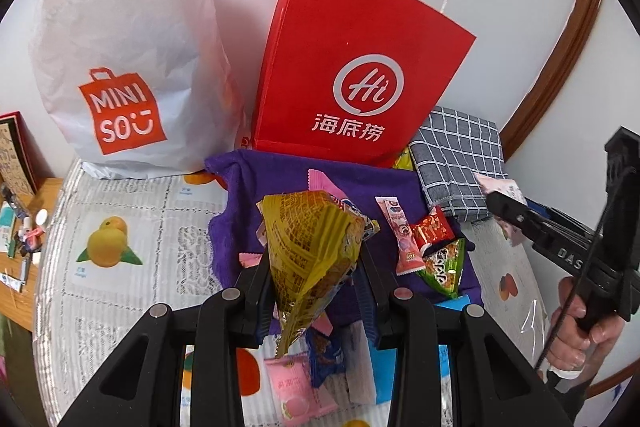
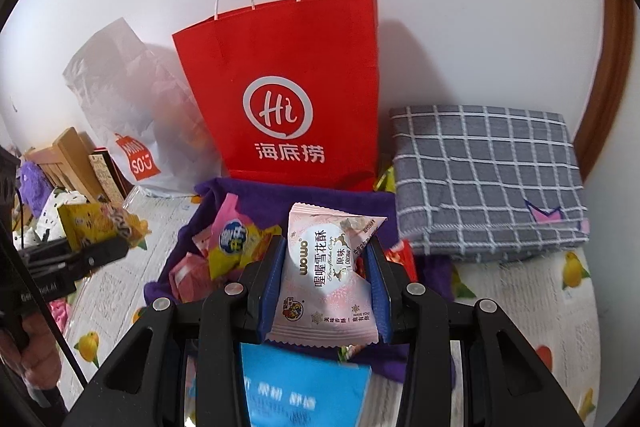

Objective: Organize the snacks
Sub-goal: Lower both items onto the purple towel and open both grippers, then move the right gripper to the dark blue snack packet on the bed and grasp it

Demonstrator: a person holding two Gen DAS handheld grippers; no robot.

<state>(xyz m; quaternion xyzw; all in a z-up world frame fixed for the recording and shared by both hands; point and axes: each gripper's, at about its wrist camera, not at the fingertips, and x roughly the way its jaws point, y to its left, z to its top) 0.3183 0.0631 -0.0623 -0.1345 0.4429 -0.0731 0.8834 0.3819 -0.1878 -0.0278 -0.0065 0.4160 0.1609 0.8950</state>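
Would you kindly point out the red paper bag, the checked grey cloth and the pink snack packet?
red paper bag (image 2: 280, 67), right wrist view, front panel.
checked grey cloth (image 2: 480, 171), right wrist view, top face.
pink snack packet (image 2: 326, 279), right wrist view, printed front.

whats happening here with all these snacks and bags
A person is sorting snacks with a handheld gripper in each hand. The left gripper is shut on a yellow snack packet, and the right gripper is shut on a pink snack packet. More snacks lie on a purple cloth in front of a red paper bag and a white plastic bag.
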